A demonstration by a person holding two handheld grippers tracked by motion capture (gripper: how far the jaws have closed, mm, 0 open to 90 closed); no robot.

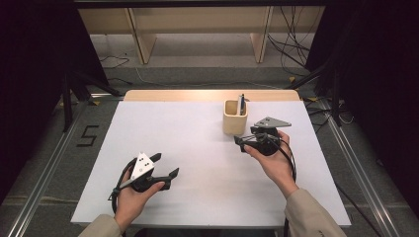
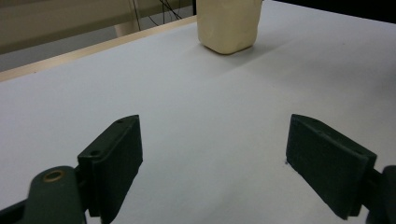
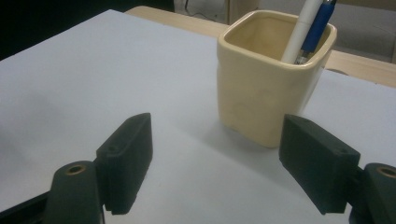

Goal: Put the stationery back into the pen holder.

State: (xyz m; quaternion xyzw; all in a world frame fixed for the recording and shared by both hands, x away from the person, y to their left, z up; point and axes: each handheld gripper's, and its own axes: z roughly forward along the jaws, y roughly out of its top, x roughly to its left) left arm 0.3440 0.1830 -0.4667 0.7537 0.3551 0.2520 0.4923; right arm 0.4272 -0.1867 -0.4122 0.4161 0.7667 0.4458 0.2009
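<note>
A cream square cup (image 1: 234, 118) stands upright on the white table top (image 1: 188, 163) at the back right, with a white pen (image 3: 299, 32) and a blue pen (image 3: 320, 23) leaning in its far corner. My right gripper (image 1: 239, 144) sits just in front of and to the right of the cup, its jaws pointing left. In the right gripper view the cup (image 3: 261, 93) is close ahead, and this gripper (image 3: 217, 140) stands open and empty. My left gripper (image 1: 167, 165) rests low at the front left, open with nothing in it (image 2: 212, 140), and the cup (image 2: 229, 25) is far ahead of it.
The white sheet covers a wooden table whose bare strip (image 1: 207, 95) shows along the far edge. Beyond it stand wooden shelf legs (image 1: 141, 42) and loose cables (image 1: 291, 49) on the floor. Metal rails (image 1: 44, 168) run beside the table.
</note>
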